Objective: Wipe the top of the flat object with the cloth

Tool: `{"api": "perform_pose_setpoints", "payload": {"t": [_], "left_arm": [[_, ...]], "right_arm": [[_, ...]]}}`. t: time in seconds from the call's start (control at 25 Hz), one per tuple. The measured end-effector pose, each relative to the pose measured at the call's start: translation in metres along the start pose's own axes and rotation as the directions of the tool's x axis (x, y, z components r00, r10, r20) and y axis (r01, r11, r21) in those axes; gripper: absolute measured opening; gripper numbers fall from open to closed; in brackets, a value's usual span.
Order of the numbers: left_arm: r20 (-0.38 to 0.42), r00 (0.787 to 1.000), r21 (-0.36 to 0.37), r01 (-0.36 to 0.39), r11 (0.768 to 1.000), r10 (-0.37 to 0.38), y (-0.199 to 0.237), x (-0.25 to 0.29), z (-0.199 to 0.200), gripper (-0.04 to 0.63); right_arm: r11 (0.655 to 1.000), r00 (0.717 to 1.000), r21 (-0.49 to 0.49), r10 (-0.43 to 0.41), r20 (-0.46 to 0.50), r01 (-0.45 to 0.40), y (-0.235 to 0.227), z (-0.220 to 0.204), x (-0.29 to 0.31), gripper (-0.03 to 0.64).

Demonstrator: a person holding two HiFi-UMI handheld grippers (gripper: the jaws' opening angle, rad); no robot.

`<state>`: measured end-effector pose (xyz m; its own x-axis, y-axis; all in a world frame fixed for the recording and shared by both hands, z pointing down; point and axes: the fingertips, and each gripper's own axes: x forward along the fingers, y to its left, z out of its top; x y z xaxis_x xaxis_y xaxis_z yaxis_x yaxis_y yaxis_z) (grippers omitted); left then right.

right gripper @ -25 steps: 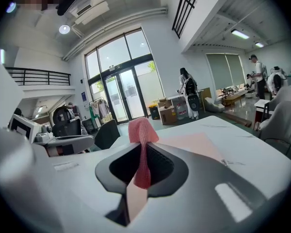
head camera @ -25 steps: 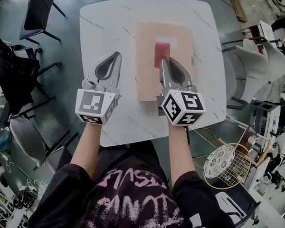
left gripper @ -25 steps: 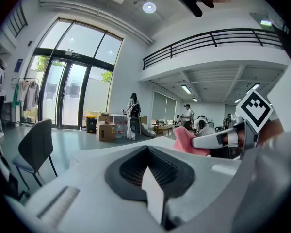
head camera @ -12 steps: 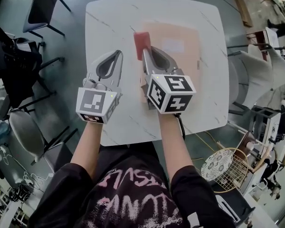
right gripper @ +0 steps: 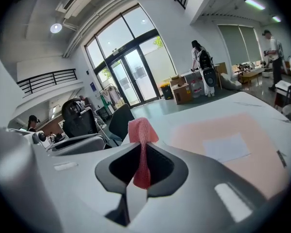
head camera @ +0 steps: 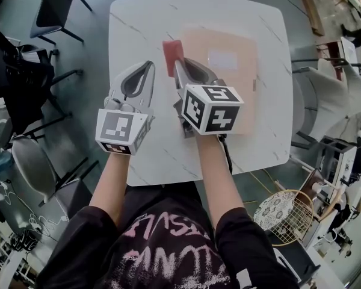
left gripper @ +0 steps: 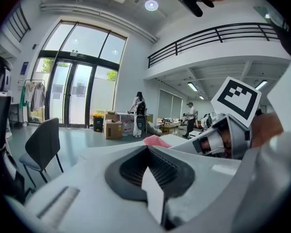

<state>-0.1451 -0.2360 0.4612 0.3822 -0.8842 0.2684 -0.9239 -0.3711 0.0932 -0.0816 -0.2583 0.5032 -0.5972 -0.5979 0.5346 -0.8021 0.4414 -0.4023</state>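
Note:
A flat pale-pink board [head camera: 234,83] lies on the white marble table [head camera: 144,17], with a white label [head camera: 222,59] on it. My right gripper [head camera: 177,62] is shut on a red mesh cloth [head camera: 171,54], which sits at the board's left edge and partly over the bare table. In the right gripper view the cloth [right gripper: 141,130] stands up between the jaws, and the board [right gripper: 223,130] spreads to the right. My left gripper [head camera: 148,66] rests on the table left of the board, jaws together and holding nothing. From the left gripper view [left gripper: 146,147] the cloth [left gripper: 157,141] shows just beyond the tips.
A dark chair [head camera: 54,5] stands at the table's far left corner and white chairs [head camera: 325,89] at the right. A round wire racket [head camera: 286,212] lies on the floor at lower right. Cardboard boxes [right gripper: 184,92] and people stand far off by the glass doors.
My right gripper has carried the cloth leftward across the board, from its middle to its left edge. The left gripper has stayed where it was.

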Motion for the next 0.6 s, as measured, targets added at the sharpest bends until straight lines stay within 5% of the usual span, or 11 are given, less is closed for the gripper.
{"api": "perform_pose_setpoints", "payload": {"t": [0.6], "left_arm": [[-0.017,0.999,0.026,0.046,0.999,-0.045,-0.016,0.024,-0.003,0.0]], "right_arm": [[0.993,0.993,0.077,-0.089,-0.081,0.095,-0.061,-0.02,-0.003,0.049]]}}
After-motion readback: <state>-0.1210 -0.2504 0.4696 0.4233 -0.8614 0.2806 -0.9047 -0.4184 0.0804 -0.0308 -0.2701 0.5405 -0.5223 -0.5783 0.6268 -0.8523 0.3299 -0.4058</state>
